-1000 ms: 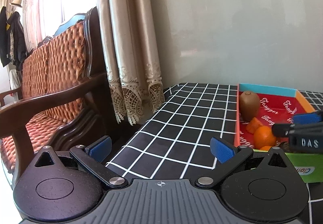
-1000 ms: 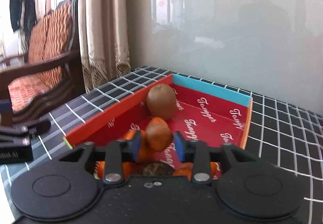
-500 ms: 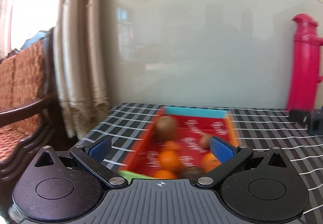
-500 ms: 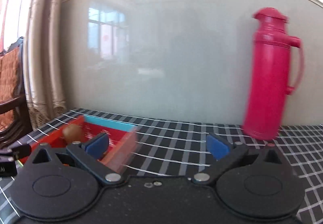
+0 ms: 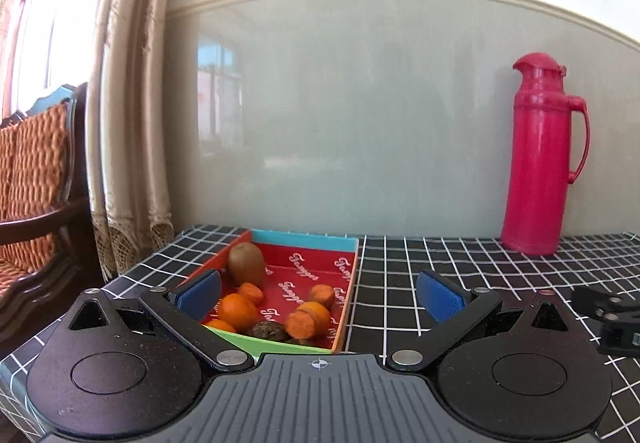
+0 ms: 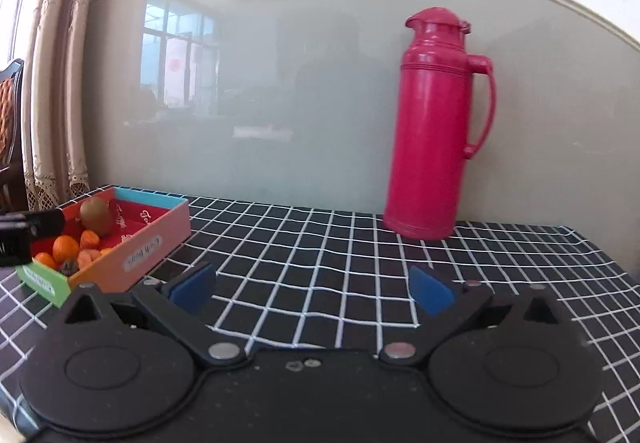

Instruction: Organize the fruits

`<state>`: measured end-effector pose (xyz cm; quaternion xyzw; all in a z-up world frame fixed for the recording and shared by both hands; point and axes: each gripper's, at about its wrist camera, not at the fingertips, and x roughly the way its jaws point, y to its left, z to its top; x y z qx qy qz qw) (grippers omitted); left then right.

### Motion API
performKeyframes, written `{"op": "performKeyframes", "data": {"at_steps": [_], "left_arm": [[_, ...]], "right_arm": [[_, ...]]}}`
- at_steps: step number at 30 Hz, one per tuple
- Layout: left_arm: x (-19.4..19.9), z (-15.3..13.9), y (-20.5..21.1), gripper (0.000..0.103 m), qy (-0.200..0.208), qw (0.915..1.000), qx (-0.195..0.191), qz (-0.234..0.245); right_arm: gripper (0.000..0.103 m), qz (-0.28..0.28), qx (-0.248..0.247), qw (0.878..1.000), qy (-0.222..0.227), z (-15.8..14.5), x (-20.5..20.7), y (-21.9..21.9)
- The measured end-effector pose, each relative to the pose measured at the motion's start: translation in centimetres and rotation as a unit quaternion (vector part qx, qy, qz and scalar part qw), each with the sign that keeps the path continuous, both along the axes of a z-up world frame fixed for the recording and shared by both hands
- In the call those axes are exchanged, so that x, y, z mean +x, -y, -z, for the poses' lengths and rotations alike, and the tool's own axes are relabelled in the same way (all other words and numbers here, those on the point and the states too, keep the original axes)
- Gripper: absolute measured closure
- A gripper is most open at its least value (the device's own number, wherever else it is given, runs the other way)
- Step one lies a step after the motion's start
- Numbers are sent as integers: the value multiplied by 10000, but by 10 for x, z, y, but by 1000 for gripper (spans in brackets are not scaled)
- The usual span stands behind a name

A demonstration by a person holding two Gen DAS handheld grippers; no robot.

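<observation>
swinging off the box [image 6: 158, 239], right gripper [image 6: 312, 289] now spread wide and empty, fruit dropped; box sits far left of frame. left gripper [image 5: 320, 295] apart as before, kiwi [image 5: 246, 265] and oranges [image 5: 237, 312] lower centre.

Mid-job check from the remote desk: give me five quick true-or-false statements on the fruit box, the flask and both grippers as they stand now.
1. The brown kiwi lies inside the red-lined cardboard box. True.
2. The right gripper is clamped on an orange. False: its jaws are open and empty.
3. The tall pink plastic thermos stands upright on the black checked tablecloth. True.
4. The thermos is inside the box. False: it stands apart, to its right.
5. The left gripper is open. True.
</observation>
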<state>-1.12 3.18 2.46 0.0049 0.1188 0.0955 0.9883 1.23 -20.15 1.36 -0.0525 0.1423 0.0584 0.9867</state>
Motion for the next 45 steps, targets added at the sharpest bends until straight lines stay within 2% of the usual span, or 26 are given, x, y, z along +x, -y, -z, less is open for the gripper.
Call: {"op": "performKeyframes", "data": {"at_steps": [5,7,14,18,23,31,45], "left_arm": [[6,20,1,0,-429,9985,328,43],[15,25,-2,0,-795,9963,324,10],[21,26,-18,0,-971,9948,310,-19],[16,25,-32,0,-858,9962,29,-113],[15,27,-38,0,-790,9966,-139,-183],[14,27,-30,0,-684,9976,12,-100],[13,27,-31,0,-668,9977,6,-78]], "right_arm": [[0,-30,192,9998,82,6,-5,4],[0,40,213,9997,-144,9,5,1],[0,-101,174,9992,-357,19,21,-26],[0,-208,-8,9992,-338,22,21,-41],[0,-164,-37,9994,-315,23,21,-41],[0,100,145,9996,-235,19,21,-29],[0,36,32,9995,-316,22,22,-34]]}}
